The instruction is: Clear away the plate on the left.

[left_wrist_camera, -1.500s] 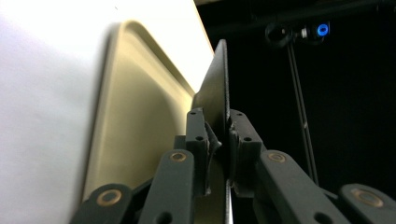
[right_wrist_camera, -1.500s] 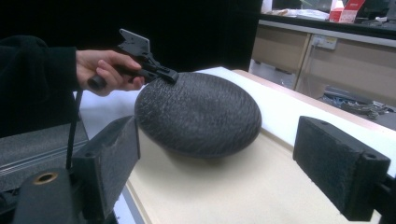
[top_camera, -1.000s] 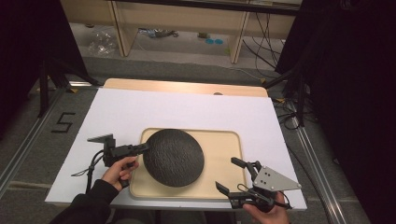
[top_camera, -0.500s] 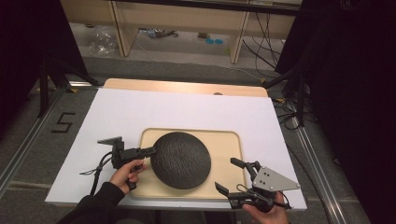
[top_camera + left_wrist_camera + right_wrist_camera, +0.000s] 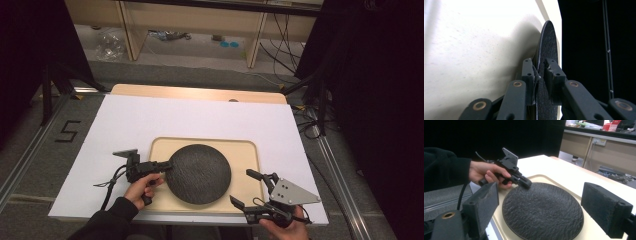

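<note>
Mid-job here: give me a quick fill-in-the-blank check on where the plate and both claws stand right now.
1. The left claw is shut on the rim of the ____.
2. The black plate lies on the beige ____.
3. The right claw has its jaws ____, with nothing between them.
4. The tray sits on a ____ sheet.

Missing words: plate; tray; open; white

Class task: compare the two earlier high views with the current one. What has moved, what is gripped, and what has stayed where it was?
The left gripper, shut on the dark plate's rim throughout, slid the plate rightward along the tray. The right gripper, open, kept its place at the tray's near right corner.
</note>
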Action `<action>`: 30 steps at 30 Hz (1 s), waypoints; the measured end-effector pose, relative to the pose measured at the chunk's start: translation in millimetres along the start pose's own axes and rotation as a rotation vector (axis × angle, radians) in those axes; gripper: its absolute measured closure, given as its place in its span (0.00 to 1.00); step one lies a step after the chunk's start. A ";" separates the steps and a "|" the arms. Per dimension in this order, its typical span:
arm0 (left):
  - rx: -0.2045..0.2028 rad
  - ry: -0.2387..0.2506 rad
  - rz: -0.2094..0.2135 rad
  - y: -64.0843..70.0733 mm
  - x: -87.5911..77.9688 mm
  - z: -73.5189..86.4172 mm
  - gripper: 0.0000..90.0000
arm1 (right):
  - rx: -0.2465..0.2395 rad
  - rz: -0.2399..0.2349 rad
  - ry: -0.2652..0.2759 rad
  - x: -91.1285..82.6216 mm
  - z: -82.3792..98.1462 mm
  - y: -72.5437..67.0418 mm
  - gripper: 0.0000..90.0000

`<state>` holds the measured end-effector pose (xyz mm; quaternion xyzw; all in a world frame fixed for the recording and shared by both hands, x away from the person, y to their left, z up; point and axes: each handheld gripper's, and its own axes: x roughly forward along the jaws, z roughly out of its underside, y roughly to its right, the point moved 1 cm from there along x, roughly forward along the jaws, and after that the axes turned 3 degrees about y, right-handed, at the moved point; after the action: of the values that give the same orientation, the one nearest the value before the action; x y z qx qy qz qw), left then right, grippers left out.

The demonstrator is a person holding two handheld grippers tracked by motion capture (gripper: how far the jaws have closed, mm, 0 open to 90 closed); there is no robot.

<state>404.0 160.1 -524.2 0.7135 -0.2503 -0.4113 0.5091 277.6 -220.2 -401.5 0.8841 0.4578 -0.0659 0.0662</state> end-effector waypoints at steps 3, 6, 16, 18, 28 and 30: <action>0.019 -0.003 0.005 -0.9 3.0 -0.3 0.87 | 0.002 -0.017 0.011 0.2 -0.4 0.6 0.18; 0.024 -0.007 0.005 -0.9 4.3 -1.0 0.86 | 0.001 -0.013 -0.012 -1.2 -0.3 0.4 0.18; 0.030 -0.021 0.013 -0.7 3.9 -1.8 0.79 | 0.002 -0.004 -0.001 -0.6 -0.3 -0.1 0.18; 0.030 -0.018 0.019 0.3 4.0 -2.1 0.76 | 0.004 -0.018 0.003 -0.3 -0.5 0.6 0.18; 0.088 -0.031 -0.008 5.2 -3.8 -10.2 0.60 | -0.001 -0.005 0.003 -0.1 -0.4 0.2 0.18; 0.083 -0.028 0.003 5.9 -5.9 -12.3 0.57 | -0.002 -0.008 0.000 -0.5 -0.1 -0.3 0.18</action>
<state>411.5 169.0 -515.0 0.7280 -0.2753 -0.4096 0.4760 277.1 -220.4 -401.3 0.8823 0.4614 -0.0656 0.0667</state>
